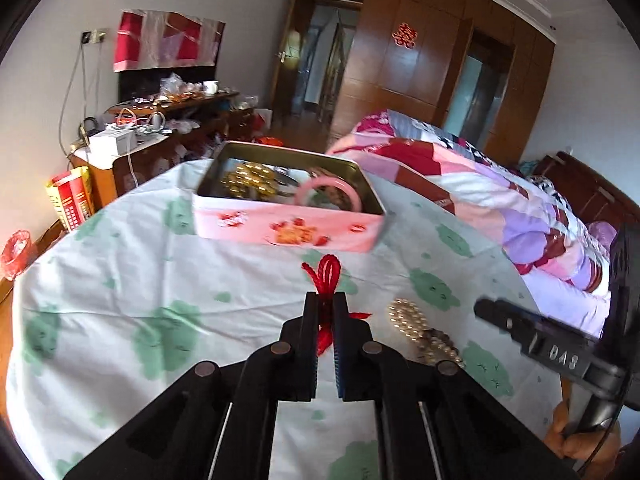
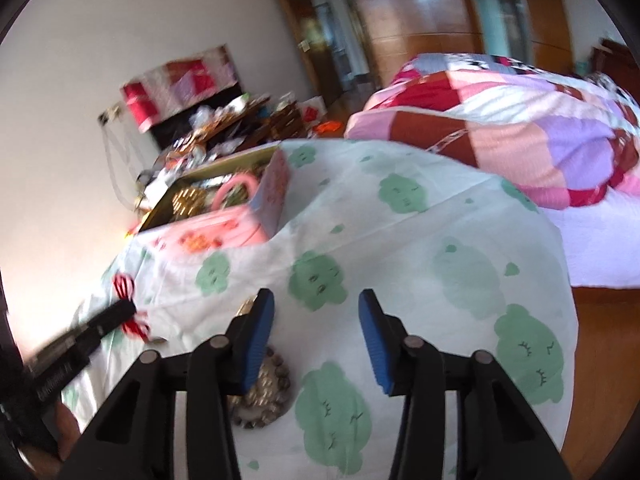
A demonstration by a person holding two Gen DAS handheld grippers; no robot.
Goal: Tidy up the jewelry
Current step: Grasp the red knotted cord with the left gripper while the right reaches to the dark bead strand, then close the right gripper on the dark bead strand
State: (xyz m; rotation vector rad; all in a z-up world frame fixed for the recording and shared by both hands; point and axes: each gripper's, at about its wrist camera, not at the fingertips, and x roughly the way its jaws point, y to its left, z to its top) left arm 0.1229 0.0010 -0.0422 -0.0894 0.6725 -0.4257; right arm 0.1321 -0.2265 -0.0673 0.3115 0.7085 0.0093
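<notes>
Two grippers: your left gripper [image 1: 325,300] clenches the red cord bracelet [image 1: 327,274]; your right gripper [image 2: 316,300] fingers stand released, pearl bracelet [image 2: 264,396] at seven o'clock.

Cloth-covered table [image 1: 120,272] — pink tin [image 1: 288,230], pearl beads [image 1: 408,320] on it.

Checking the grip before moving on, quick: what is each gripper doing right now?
Left gripper: shut on the red cord.
Right gripper: open, holding nothing; beads lie beside its left finger.
</notes>
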